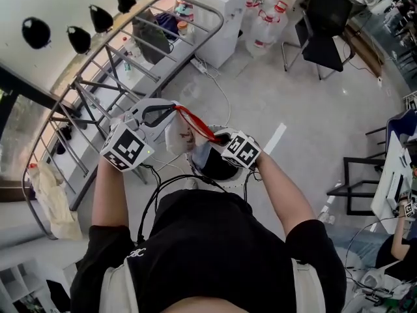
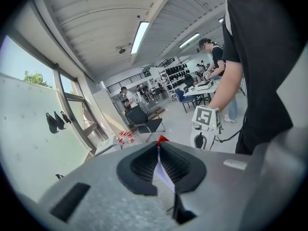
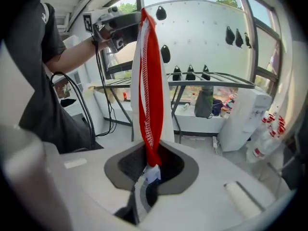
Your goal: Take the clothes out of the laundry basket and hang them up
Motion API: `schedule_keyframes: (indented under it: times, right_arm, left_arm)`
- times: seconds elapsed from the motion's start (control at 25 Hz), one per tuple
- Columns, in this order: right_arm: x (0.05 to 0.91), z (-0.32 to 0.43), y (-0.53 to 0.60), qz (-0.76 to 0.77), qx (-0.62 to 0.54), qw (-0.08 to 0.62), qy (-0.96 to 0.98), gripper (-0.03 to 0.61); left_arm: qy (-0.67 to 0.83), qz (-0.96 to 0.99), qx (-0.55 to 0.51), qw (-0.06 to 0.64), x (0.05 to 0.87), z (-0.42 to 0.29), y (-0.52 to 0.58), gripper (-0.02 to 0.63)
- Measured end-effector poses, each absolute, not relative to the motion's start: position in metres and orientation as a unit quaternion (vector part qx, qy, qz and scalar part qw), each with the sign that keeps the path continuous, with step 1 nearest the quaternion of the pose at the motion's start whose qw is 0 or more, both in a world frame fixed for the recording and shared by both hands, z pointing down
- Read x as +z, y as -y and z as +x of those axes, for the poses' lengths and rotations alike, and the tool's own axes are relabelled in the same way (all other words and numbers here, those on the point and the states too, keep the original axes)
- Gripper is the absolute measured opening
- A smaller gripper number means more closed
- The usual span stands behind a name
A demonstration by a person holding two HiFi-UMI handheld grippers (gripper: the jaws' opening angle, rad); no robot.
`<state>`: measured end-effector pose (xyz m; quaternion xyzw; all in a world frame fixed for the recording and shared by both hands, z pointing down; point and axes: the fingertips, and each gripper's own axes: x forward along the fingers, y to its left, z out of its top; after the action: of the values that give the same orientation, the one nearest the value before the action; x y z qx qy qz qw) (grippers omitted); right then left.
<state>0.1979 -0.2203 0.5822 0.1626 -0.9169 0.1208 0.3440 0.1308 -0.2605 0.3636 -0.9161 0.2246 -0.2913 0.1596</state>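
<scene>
Now, the red and white cloth (image 1: pixel 194 124): it is up in the air in front of the person. It is pulled long between the two grippers, close to the drying rack (image 1: pixel 98 100).
Left gripper (image 2: pixel 159 163): its jaws are pressed tight on a thin edge of the cloth. A bit of white and a red tip peek out.
Right gripper (image 3: pixel 150 170): its jaws squeeze the other end. The red part runs up out of them, and a small white tag sits right at the pinch.
Basket: a dark round tub (image 1: pixel 220 168) sits on the floor under the hands. I think it is the laundry basket. I cannot see if more clothes are inside.
Rack: a dark cloth (image 1: pixel 151 39) hangs over the far bars, and a pale cloth (image 1: pixel 51 197) hangs at the near end. Most bars are bare.
Done: this cloth is out of the basket, and it looks like a few things are hung up.
Left to do: this cloth is not on the rack yet. It has to go over a bar, and so do any others in the tub.
</scene>
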Motion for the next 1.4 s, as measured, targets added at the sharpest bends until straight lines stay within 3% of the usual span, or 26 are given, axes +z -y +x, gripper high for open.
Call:
schedule_keyframes:
  times: [0.32,0.8,1.04,1.4]
  right_arm:
    - [0.533,0.275,0.262,0.303,0.149,0.275,0.9,0.045]
    - [0.337,0.299,0.328,0.433,0.057,0.134,0.889,0.041]
    - [0.258,0.284,0.336,0.433,-0.021,0.138,0.89,0.041]
    - [0.225,0.258,0.333,0.46,-0.049,0.128,0.877,0.038]
  left_arm:
    - [-0.249,-0.911,-0.288,0.157,0.364,0.119,0.277,0.018]
    - [-0.301,-0.906,-0.24,0.177,0.324,0.107,0.3,0.018]
    - [-0.349,-0.895,-0.21,0.181,0.288,0.096,0.325,0.018]
    - [-0.403,-0.887,-0.167,0.151,0.255,0.068,0.337,0.023]
